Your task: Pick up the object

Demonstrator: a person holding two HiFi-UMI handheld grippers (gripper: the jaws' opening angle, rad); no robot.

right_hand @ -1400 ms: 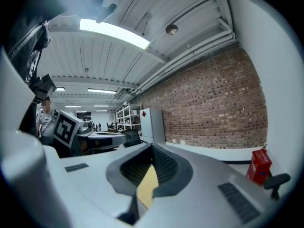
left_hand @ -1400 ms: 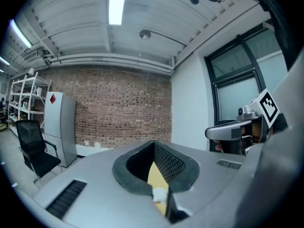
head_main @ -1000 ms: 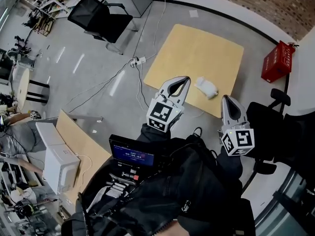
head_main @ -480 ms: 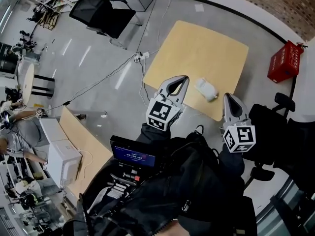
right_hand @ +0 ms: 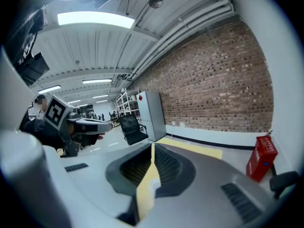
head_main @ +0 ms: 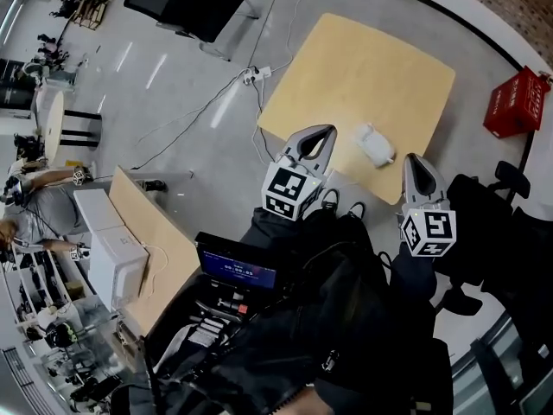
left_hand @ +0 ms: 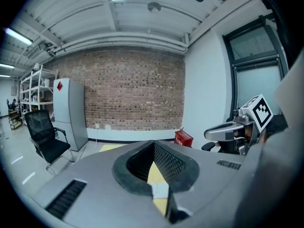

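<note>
**Head view.** A small white lumpy object (head_main: 373,143) lies on the square pale wooden surface (head_main: 363,59). It sits close to the surface's near edge and toward that edge's right-hand corner. The left tool (head_main: 332,129) and the right tool (head_main: 413,156) flank it in the picture, both short of it and touching nothing. Their height above the surface cannot be told from here. Against a second ago, the surface fills slightly more of the view and the object sits a little higher in the frame, so the person seems to have closed in. Both tools keep the same pinched shape throughout, each pair of tips meeting. A red box (head_main: 517,102) stands on the grey floor (head_main: 173,102) beyond the surface's right corner, and a black office chair (head_main: 181,3) stands beyond its far-left corner.

**Left gripper view.** The left tool (left_hand: 153,142) is closed tip to tip with nothing held. Only a sliver of the wooden surface shows through the gap behind the tips. The right tool (left_hand: 207,135) hangs off to the side, and the object cannot be made out.

**Right gripper view.** The right tool (right_hand: 152,145) is likewise pressed shut and empty, with a yellow strip of surface visible in its slit. The left tool (right_hand: 110,123) shows at the left.

The approach looks under way, but the grasp is not prepared. One tool will have to spread its jaws before it reaches the object.
</note>
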